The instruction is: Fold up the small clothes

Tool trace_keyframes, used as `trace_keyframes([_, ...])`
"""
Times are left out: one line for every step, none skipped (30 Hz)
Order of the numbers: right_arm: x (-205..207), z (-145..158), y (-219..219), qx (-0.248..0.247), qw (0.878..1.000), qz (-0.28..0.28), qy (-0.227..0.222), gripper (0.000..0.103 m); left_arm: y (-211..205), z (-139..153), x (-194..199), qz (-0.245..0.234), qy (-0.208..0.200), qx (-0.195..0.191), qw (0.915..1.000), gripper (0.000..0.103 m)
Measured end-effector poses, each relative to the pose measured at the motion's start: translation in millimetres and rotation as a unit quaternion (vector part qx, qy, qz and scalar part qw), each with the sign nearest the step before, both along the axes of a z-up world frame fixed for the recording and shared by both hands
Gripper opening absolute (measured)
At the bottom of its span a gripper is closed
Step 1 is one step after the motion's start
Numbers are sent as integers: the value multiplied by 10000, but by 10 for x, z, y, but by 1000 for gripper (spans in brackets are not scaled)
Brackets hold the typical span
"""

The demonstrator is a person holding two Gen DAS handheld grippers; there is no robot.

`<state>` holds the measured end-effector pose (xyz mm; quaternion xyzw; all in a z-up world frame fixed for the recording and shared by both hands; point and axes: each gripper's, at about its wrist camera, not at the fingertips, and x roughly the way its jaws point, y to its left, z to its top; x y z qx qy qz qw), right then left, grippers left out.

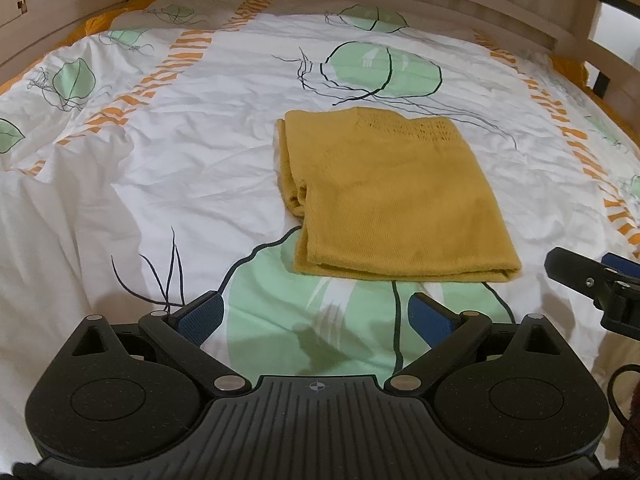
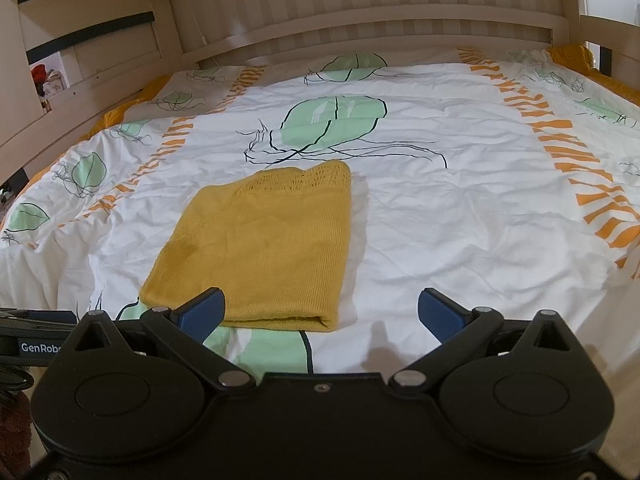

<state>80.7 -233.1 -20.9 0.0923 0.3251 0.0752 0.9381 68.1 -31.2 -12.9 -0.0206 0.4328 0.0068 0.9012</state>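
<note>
A mustard-yellow knitted garment (image 1: 392, 196) lies folded into a flat rectangle on the bed cover (image 1: 180, 168), its lacy edge at the far end. It also shows in the right wrist view (image 2: 268, 248). My left gripper (image 1: 316, 316) is open and empty, just short of the garment's near edge and a little to its left. My right gripper (image 2: 320, 312) is open and empty, near the garment's near right corner, and its left blue finger (image 2: 202, 314) overlaps the near edge in view. The right gripper shows at the right edge of the left wrist view (image 1: 600, 280).
The white bed cover (image 2: 460, 220) carries green leaf prints and orange stripes and is lightly wrinkled. A pale wooden slatted headboard (image 2: 360, 12) closes the far side. Wooden rails (image 1: 608, 48) run along the sides. Shelves (image 2: 44, 76) stand at the far left.
</note>
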Motion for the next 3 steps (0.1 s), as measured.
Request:
trace_keyframes([1,-7,4,-2,10000,-4,5,102,-2,-2,0,-4,0,-2,10000,100])
trace_keyframes([0,-8,5,-2,10000,-2,6,102,-4,-5,-1,-8,2,-3,10000,100])
trace_keyframes([0,-7,5,-1,10000,-2,4,102,-2,-7,2,-11,4,-5,10000,100])
